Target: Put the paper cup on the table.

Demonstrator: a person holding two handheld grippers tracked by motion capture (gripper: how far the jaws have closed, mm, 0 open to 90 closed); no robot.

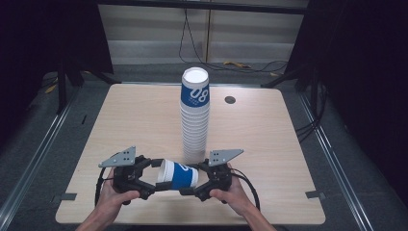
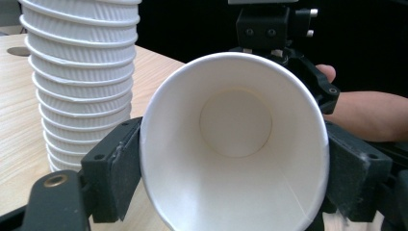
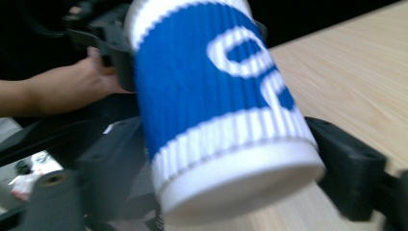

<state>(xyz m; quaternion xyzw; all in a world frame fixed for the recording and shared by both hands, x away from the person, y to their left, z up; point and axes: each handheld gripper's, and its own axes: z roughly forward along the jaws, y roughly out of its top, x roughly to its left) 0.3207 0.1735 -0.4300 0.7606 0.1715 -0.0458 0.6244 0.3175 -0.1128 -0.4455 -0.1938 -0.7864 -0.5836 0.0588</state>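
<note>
Near the stack of cups (image 1: 195,115), the left gripper (image 1: 153,179) clamps a sideways paper cup (image 1: 178,174) by its rim while the right gripper (image 1: 190,182) stands open around its base, seemingly handing it over.

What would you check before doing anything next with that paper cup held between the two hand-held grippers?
1. Left hand-held gripper clamps the cup at its rim: ok.
2. Right hand-held gripper has let go; jaws stand wide around the cup's base: ok.
3. Cup undamaged: not ok, its mouth looks squeezed oval.
4. Stack of cups stands upright behind: ok.
5. Cup clear of the table: cannot tell.
</note>
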